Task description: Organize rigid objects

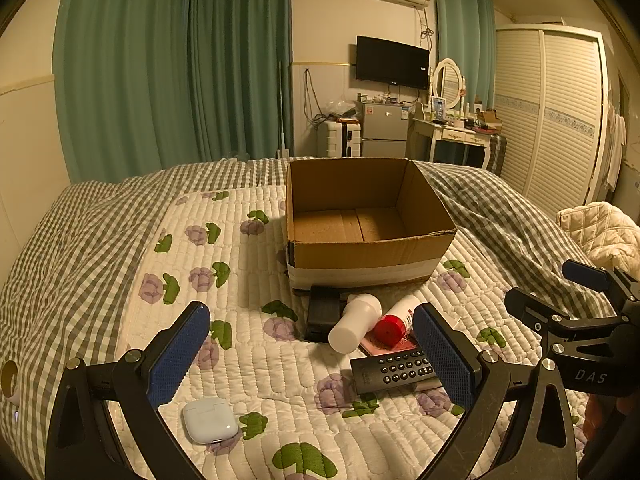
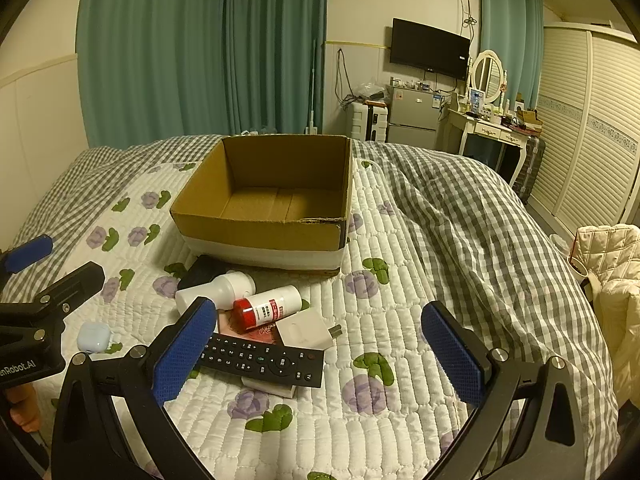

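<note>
two open grippers, left gripper (image 1: 312, 354) and right gripper (image 2: 320, 354), just short of remote (image 2: 262, 360)

The left tongs (image 1: 311, 354) hang with blue pads spread wide, gripping nothing. The right tongs (image 2: 319, 354) are likewise wide apart and bare, level with the left ones and just to their right.
</note>
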